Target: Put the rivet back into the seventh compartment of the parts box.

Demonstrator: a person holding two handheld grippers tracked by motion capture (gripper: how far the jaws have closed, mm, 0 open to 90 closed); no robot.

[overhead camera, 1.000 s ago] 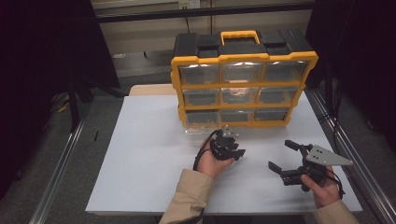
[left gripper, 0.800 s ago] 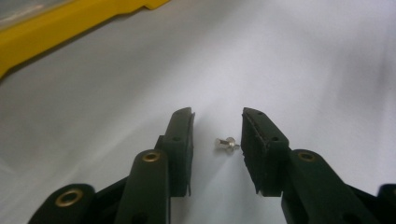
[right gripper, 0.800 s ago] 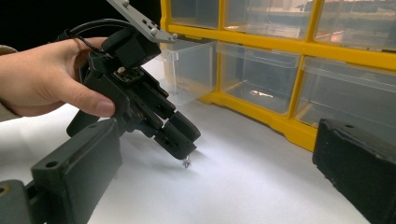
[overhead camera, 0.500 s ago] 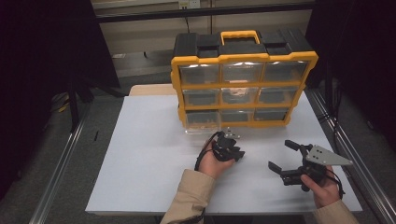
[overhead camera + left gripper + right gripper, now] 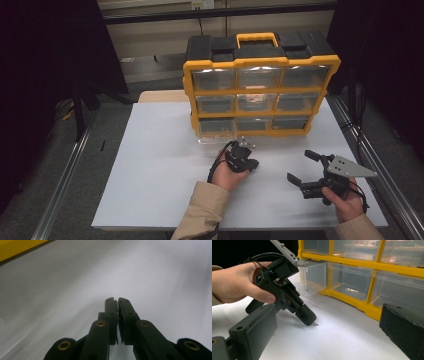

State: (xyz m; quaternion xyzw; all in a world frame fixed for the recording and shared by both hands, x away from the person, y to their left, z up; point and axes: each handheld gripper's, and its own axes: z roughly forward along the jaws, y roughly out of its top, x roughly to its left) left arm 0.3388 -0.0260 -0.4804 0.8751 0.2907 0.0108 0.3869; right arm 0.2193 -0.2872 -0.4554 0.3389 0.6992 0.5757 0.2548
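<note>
While the left tongs (image 5: 310, 319) had just been closing on a tiny screw (image 5: 315, 324) against the surface (image 5: 160, 165) before the organizer (image 5: 260, 85), the right tongs (image 5: 302, 167) waited apart, likely to assist.

1. my left gripper (image 5: 116, 300): black jaws, brass-ringed pivot screws, black cable looping off the back
2. right gripper (image 5: 303, 168): black too, grey three-cornered plate on top
3. tan sleeves (image 5: 202, 210) on both arms

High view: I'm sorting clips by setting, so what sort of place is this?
Probably a lab or workshop recording station: a white table between metal rails, a yellow drawer organizer, and dark surroundings.
</note>
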